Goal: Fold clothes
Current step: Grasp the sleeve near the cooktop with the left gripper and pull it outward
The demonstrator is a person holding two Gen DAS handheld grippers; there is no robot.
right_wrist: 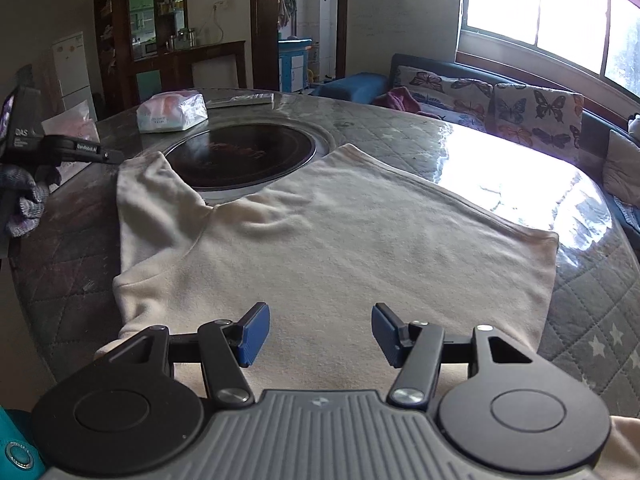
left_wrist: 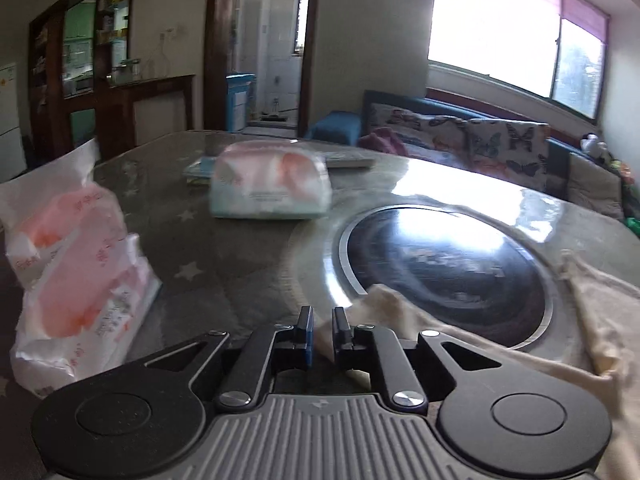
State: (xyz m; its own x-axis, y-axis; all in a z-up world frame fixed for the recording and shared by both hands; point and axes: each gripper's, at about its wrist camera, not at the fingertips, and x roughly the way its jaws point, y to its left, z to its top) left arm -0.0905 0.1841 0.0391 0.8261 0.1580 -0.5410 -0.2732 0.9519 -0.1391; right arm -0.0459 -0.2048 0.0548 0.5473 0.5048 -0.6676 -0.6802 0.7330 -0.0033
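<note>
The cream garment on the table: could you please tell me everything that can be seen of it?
The cream garment looks like a soft knit top, plain and unprinted, lying mostly flat on the quilted table cover. One sleeve reaches toward the far left, beside the round black cooktop, whose near rim the cloth overlaps. Light wrinkles show near the sleeve joint. The left gripper pinches a bit of its edge; the right gripper is open, just above the near part.

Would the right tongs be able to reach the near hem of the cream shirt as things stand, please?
Probably yes: the right tongs hang open directly over the cream shirt, nothing lies between them, and the left tongs grip a sleeve well aside.
</note>
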